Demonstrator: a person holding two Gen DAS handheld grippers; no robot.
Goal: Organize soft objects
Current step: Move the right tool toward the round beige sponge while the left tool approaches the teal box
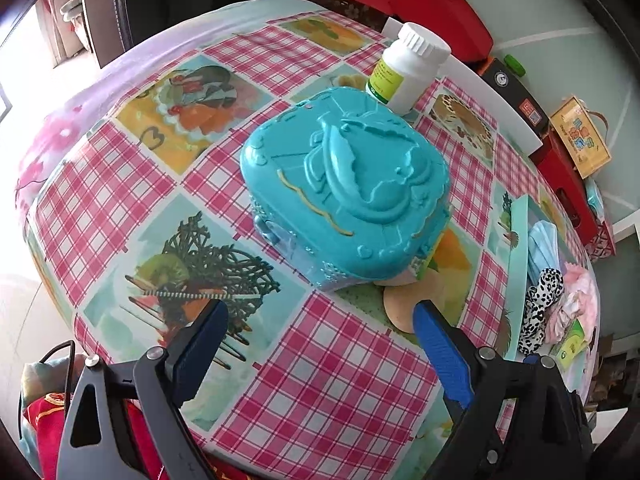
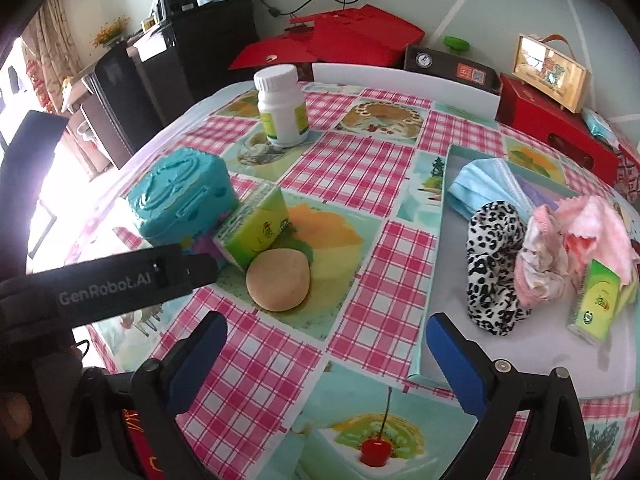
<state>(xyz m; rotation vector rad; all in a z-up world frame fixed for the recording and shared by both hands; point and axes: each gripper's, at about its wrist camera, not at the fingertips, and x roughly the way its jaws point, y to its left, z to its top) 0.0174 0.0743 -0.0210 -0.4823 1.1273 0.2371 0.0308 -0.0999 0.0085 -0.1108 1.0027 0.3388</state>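
A tan round sponge puff [image 2: 279,280] lies on the checked tablecloth, against a green tissue pack [image 2: 254,226] that leans on a teal plastic box [image 2: 182,196]. A shallow tray [image 2: 434,240] at the right holds a blue face mask [image 2: 478,190], a leopard-print scrunchie [image 2: 494,264], pink cloths [image 2: 576,236] and a second green tissue pack [image 2: 594,306]. My right gripper [image 2: 326,344] is open and empty, just in front of the puff. My left gripper [image 1: 320,332] is open and empty, near the teal box [image 1: 348,184], with the puff [image 1: 404,304] by its right finger.
A white pill bottle [image 2: 282,108] stands at the back of the table. Red boxes [image 2: 556,132] and a black device [image 2: 452,68] line the far edge. The left gripper's body [image 2: 100,284] reaches in from the left in the right wrist view.
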